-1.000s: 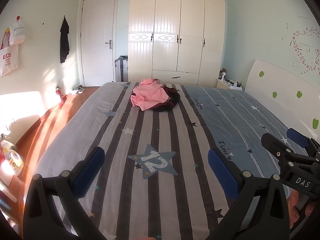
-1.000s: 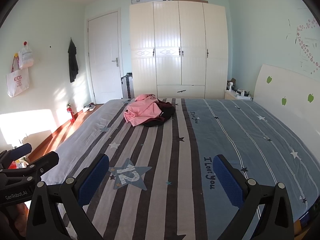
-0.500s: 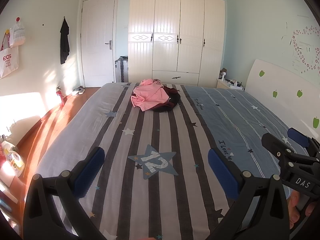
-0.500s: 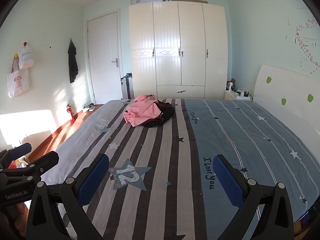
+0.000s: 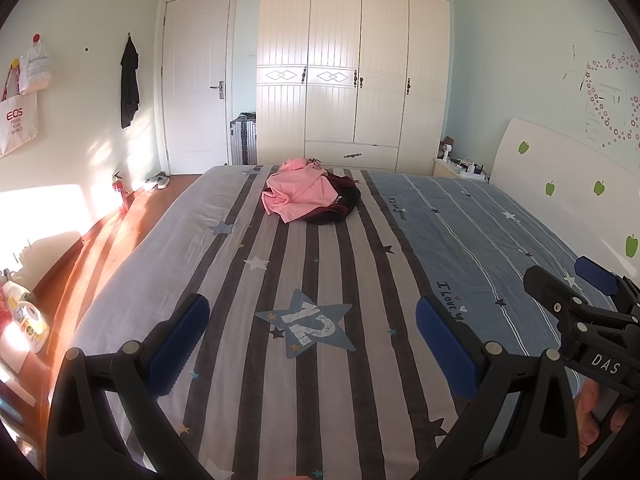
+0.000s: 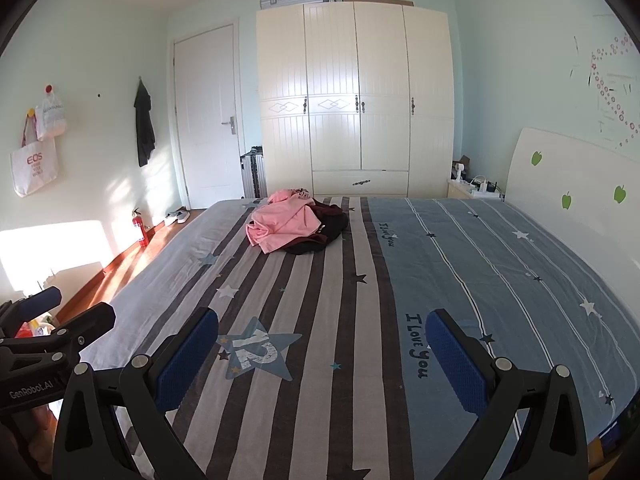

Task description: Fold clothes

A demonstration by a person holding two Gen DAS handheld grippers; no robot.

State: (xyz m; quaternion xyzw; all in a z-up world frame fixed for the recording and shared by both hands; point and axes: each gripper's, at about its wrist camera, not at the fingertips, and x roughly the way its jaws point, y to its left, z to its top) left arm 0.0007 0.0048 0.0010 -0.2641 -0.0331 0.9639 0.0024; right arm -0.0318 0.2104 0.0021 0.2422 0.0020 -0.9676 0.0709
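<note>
A crumpled pink garment (image 5: 298,195) (image 6: 285,223) lies on top of a dark maroon one (image 5: 339,202) (image 6: 324,227) in a heap near the far end of the striped bed (image 5: 320,360) (image 6: 360,300). My left gripper (image 5: 312,338) hovers open over the near end of the bed, far from the heap, with nothing between its blue pads. My right gripper (image 6: 322,350) is open too, also over the near end and holding nothing. Each gripper shows in the other's view: the right one (image 5: 588,292) at the right edge, the left one (image 6: 60,320) at the left edge.
A white wardrobe (image 5: 352,76) and a door (image 5: 196,80) stand beyond the bed. The headboard (image 6: 576,184) runs along the right. Wooden floor (image 5: 92,248), a fire extinguisher (image 6: 138,226) and bottles (image 5: 24,312) lie to the left. A fingertip (image 5: 588,408) shows at lower right.
</note>
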